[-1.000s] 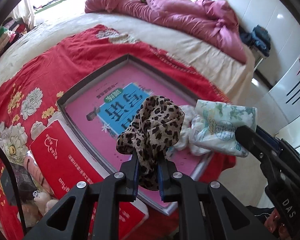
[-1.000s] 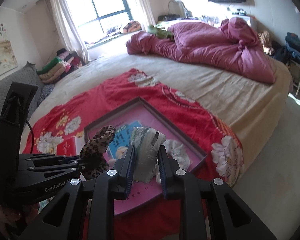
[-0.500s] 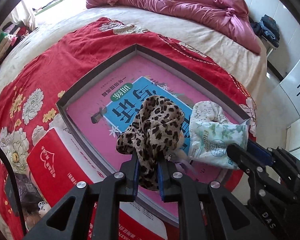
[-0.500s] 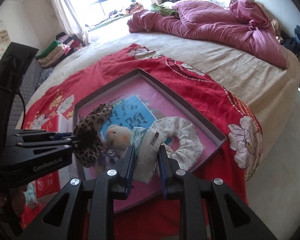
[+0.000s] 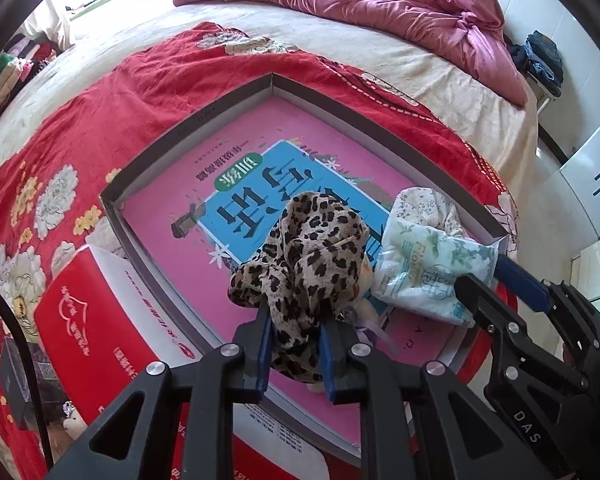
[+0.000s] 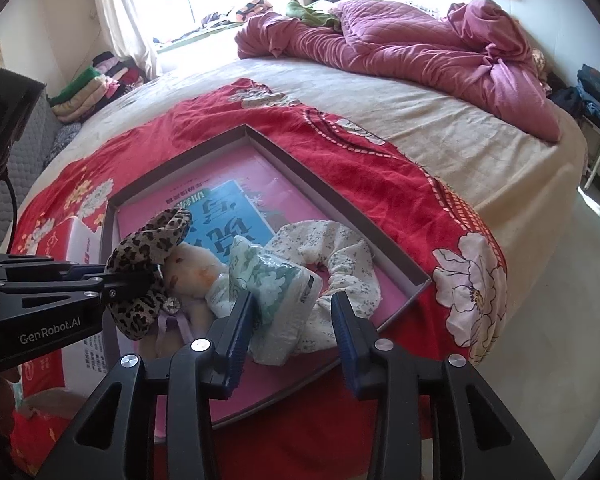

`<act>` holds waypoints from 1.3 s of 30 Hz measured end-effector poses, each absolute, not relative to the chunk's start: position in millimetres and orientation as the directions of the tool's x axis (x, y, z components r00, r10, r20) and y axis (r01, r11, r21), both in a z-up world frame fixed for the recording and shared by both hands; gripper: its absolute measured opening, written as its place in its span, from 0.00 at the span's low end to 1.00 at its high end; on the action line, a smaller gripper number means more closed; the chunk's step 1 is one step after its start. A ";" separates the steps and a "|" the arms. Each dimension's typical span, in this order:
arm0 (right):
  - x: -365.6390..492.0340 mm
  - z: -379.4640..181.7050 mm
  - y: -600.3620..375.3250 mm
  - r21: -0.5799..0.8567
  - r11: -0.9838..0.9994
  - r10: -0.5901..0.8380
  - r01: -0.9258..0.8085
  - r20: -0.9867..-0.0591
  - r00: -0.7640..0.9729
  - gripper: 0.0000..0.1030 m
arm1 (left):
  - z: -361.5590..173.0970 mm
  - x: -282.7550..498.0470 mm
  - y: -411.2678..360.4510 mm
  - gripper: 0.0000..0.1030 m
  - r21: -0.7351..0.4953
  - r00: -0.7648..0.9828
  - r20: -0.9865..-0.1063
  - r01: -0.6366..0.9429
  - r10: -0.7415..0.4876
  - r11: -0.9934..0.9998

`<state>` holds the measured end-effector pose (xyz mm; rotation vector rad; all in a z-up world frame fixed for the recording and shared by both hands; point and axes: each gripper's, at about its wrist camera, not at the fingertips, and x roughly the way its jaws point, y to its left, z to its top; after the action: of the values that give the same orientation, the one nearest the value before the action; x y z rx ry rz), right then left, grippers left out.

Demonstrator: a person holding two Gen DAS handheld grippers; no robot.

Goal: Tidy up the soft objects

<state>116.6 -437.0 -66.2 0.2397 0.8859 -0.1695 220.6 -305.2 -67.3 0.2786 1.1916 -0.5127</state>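
A shallow grey box [image 5: 188, 128] with a pink and blue book inside lies on the red floral blanket [image 5: 80, 120]. My left gripper [image 5: 296, 332] is shut on a leopard-print scrunchie [image 5: 312, 248] and holds it over the box's near part, above a plush toy [image 6: 196, 272]. My right gripper [image 6: 292, 312] is open around a green floral tissue pack [image 6: 276, 284], which rests in the box on a white floral scrunchie [image 6: 340, 256]. The tissue pack also shows in the left wrist view [image 5: 432, 272].
A red and white carton [image 5: 80, 320] lies left of the box. A crumpled pink duvet [image 6: 400, 48] lies at the far end of the bed. Folded clothes [image 6: 88, 88] are stacked by the window. The bed edge drops to the floor on the right.
Both grippers have moved down and forward over the box. My right gripper has opened and let go of the tissue pack, which now rests in the box. The left stays shut.
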 end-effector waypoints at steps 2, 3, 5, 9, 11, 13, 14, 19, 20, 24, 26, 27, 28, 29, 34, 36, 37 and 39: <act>114.9 -62.9 -437.7 0.133 0.959 -0.055 0.249 -0.776 0.628 0.48 | -67.2 221.0 -304.0 0.28 -0.061 0.278 -0.932 0.512 -0.232 0.857; 114.4 -61.2 -438.3 0.133 0.959 -0.057 0.250 -0.775 0.630 0.49 | -66.6 220.5 -303.6 0.31 -0.051 0.288 -0.930 0.512 -0.227 0.858; 113.7 -58.0 -439.0 0.127 0.959 -0.065 0.253 -0.773 0.632 0.50 | -66.0 219.8 -303.5 0.35 -0.042 0.293 -0.930 0.515 -0.222 0.856; 110.7 -52.3 -440.2 0.123 0.958 -0.071 0.258 -0.771 0.633 0.52 | -61.0 218.0 -302.4 0.42 -0.044 0.301 -0.926 0.514 -0.228 0.856; 109.5 -49.7 -439.9 0.117 0.959 -0.076 0.257 -0.769 0.634 0.54 | -56.0 215.3 -301.7 0.50 -0.036 0.317 -0.920 0.518 -0.231 0.855; 108.2 -47.4 -438.9 0.107 0.960 -0.086 0.259 -0.768 0.635 0.56 | -52.0 212.9 -300.3 0.51 -0.036 0.323 -0.917 0.519 -0.235 0.854; 107.5 -46.4 -438.4 0.104 0.960 -0.088 0.258 -0.768 0.634 0.56 | -50.0 211.7 -299.3 0.51 -0.036 0.326 -0.915 0.518 -0.237 0.855; 101.4 -39.0 -436.6 0.084 0.961 -0.108 0.263 -0.762 0.638 0.57 | -39.6 202.6 -290.8 0.62 -0.027 0.351 -0.905 0.519 -0.242 0.854; 99.5 -36.3 -435.8 0.083 0.962 -0.109 0.262 -0.759 0.642 0.58 | -36.3 200.1 -287.0 0.62 -0.036 0.354 -0.901 0.513 -0.250 0.857; 92.4 -25.4 -430.5 0.066 0.963 -0.127 0.262 -0.746 0.653 0.64 | -20.0 187.0 -272.3 0.67 -0.035 0.389 -0.884 0.498 -0.258 0.867; 87.7 -16.6 -425.6 0.055 0.964 -0.138 0.260 -0.734 0.665 0.65 | -8.1 178.2 -262.5 0.71 -0.036 0.414 -0.871 0.485 -0.265 0.874; 85.1 -11.6 -422.9 0.051 0.964 -0.142 0.259 -0.725 0.674 0.65 | -3.9 175.2 -258.5 0.71 -0.040 0.421 -0.866 0.482 -0.271 0.876; 83.3 -7.6 -420.9 0.048 0.964 -0.148 0.260 -0.718 0.680 0.67 | 1.8 171.5 -253.0 0.72 -0.041 0.433 -0.860 0.472 -0.272 0.880; 79.1 0.8 -416.3 0.041 0.965 -0.158 0.260 -0.700 0.696 0.70 | 8.2 166.4 -246.7 0.72 -0.040 0.447 -0.852 0.464 -0.273 0.885; 62.2 38.4 -399.0 0.040 0.966 -0.178 0.254 -0.608 0.773 0.72 | 36.3 144.4 -215.4 0.79 -0.059 0.501 -0.816 0.425 -0.289 0.903; 55.4 56.0 -393.2 0.057 0.967 -0.172 0.247 -0.569 0.804 0.72 | 47.4 137.4 -201.7 0.79 -0.069 0.520 -0.801 0.413 -0.297 0.908; 52.2 63.4 -389.9 0.063 0.969 -0.167 0.241 -0.554 0.815 0.72 | 51.7 135.0 -195.6 0.79 -0.072 0.528 -0.795 0.406 -0.297 0.911; 46.4 77.3 -382.8 0.073 0.971 -0.158 0.229 -0.525 0.836 0.73 | 61.7 128.5 -181.1 0.80 -0.081 0.548 -0.781 0.385 -0.299 0.919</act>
<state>46.4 -382.8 77.3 0.1347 0.5428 -0.2056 128.5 -181.1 61.7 0.1041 0.9041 -0.4058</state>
